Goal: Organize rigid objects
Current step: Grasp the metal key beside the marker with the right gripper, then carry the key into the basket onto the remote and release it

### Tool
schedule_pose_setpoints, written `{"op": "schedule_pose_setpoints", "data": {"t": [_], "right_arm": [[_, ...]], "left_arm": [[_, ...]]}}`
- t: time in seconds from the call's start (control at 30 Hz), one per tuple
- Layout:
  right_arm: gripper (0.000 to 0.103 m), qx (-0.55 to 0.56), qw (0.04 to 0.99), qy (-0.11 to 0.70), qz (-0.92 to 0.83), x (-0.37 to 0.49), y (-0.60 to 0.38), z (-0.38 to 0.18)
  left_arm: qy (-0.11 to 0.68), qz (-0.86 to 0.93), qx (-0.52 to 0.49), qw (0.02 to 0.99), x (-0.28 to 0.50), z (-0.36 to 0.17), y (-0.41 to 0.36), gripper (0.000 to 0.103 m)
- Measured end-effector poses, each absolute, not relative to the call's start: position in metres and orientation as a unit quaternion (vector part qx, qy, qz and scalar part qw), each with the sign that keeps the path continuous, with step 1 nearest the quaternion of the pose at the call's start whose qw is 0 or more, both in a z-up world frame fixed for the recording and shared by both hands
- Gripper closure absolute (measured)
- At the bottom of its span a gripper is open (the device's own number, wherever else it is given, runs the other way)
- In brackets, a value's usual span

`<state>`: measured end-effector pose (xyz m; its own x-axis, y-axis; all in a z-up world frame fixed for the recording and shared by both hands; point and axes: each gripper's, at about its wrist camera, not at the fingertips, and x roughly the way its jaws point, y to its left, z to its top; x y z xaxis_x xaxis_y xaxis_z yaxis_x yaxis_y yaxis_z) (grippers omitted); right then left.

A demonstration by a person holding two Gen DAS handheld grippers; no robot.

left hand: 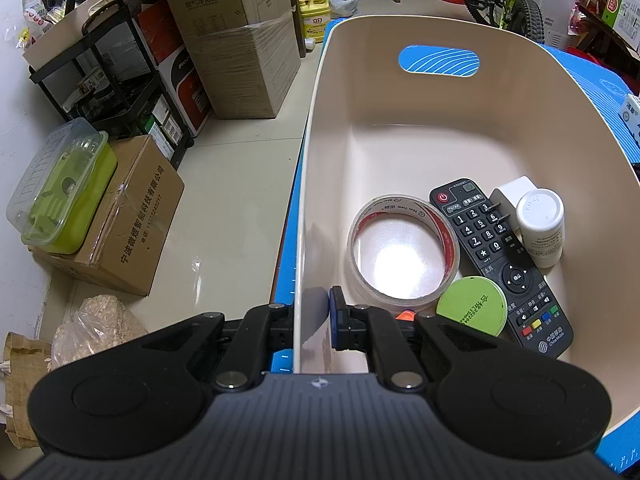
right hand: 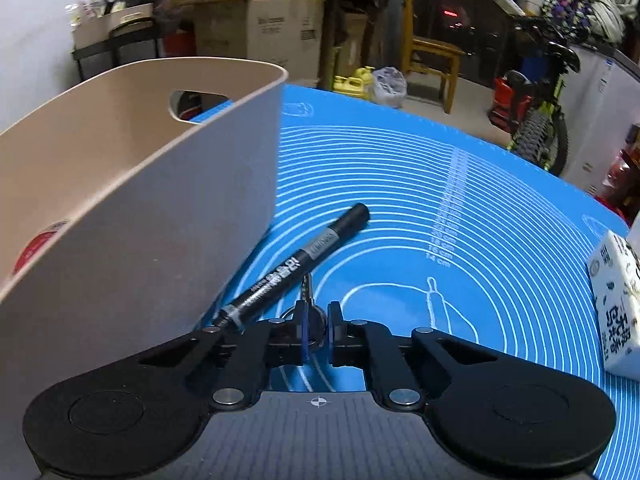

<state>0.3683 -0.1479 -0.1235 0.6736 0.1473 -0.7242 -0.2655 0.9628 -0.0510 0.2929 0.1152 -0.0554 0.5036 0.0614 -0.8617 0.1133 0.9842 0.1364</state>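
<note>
Straddling the bin wall, the left gripper clamps it; the right gripper pinches a key — the marker at 11 o'clock could snag on lifting.

Left wrist view: orange-red item just ahead of the right finger, mostly hidden behind the gripper linkage; identity not determinable. Remote control near end partly covered by green round tin. White charger largely hidden behind white pill bottle. Bottle label print too small to read.

Right wrist view: key with ring between the fingers, bow hidden by the left finger pad; contact not determinable. Marker near end tucked behind linkage. Printed box far right, cut by frame edge. Tape roll mostly hidden behind bin wall.
</note>
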Motion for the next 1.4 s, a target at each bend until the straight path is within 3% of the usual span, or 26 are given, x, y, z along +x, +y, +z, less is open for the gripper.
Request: {"op": "schedule_pose_setpoints", "data": {"t": [0.3, 0.63, 1.2, 1.4], "right_arm": [[0.084, -0.123, 0.906, 0.382, 0.131, 0.365, -0.134, -0.118], [0.09, -0.077, 0.905, 0.399, 0.124, 0.37, -0.143, -0.117], [0.09, -0.02, 0.949, 0.281, 0.143, 0.346, -0.143, -0.009], [0.09, -0.047, 0.93, 0.295, 0.213, 0.336, -0.094, -0.005]], "left_arm": [[0.498, -0.015, 0.088, 0.863, 0.293, -0.055, 0.115, 0.091], [0.498, -0.015, 0.087, 0.863, 0.293, -0.056, 0.116, 0.091], [0.498, -0.01, 0.098, 0.861, 0.293, -0.059, 0.111, 0.09], [0.499, -0.006, 0.092, 0.862, 0.292, -0.058, 0.112, 0.09]]}}
